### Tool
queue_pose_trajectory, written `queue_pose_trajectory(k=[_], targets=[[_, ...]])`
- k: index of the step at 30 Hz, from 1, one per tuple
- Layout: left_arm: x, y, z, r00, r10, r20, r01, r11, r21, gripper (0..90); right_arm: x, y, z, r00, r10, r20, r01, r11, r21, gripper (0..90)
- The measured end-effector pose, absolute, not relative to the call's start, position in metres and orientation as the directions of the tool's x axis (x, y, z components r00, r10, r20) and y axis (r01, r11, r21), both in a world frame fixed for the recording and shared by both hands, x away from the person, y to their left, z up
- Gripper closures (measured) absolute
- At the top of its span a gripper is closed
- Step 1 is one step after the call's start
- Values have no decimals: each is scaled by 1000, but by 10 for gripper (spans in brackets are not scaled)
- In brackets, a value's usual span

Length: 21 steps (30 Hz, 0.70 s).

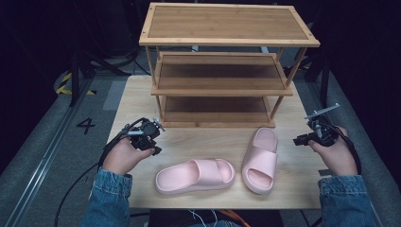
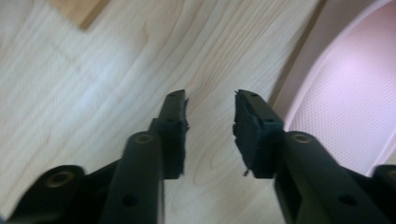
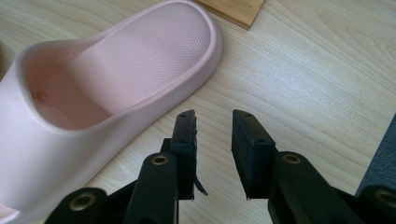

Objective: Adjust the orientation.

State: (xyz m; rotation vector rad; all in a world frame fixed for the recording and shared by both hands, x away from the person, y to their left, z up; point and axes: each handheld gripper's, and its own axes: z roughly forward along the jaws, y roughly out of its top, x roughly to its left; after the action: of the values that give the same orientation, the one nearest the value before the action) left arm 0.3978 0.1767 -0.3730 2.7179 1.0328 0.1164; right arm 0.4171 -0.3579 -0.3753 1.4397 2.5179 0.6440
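Pink slippers lie ungrasped at six o'clock below the rack; both grippers, left and right, spread empty, likely approaching.

Both slippers pale pink: left slipper and right slipper, footbeds w/ fine dotted texture. Table light wood, visible grain. Shelf rack warm brown bamboo, lighter frame edges. Gripper jaws black w/ brass-coloured screws. Sleeves blue denim. Floor grey, yellow-black tape.
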Motion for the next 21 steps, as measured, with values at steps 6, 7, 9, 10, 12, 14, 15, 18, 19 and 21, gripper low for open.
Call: queue_pose_trajectory(k=[6,7,9,10,12,14,15,18,19,21], targets=[[392,165,-373,783,621,-22,612,-764,207,653,418,-353,-380,-535,842,67,778,460,429,695],[391,164,-371,787,616,-23,606,-767,209,653,417,-353,-380,-536,841,69,777,461,429,694],[389,161,-368,792,610,-24,597,-766,237,647,417,-352,-380,-536,842,70,778,460,429,690],[387,160,-367,798,602,-26,587,-767,257,648,416,-352,-380,-538,840,68,775,462,430,686],[383,154,-362,821,570,-34,555,-782,283,651,416,-352,-380,-536,841,69,776,459,434,685],[381,147,-361,836,548,-21,530,-800,281,644,415,-352,-379,-538,840,69,774,459,436,683],[380,144,-362,840,543,-19,526,-804,277,635,415,-352,-379,-539,839,71,773,460,436,681],[381,134,-370,867,498,-33,489,-833,258,621,414,-351,-380,-545,836,66,770,467,434,668],[381,130,-372,869,493,-32,485,-838,250,621,414,-350,-380,-544,837,66,770,466,435,667],[381,124,-377,874,484,-28,476,-846,239,621,414,-350,-381,-546,835,66,769,469,434,662]])
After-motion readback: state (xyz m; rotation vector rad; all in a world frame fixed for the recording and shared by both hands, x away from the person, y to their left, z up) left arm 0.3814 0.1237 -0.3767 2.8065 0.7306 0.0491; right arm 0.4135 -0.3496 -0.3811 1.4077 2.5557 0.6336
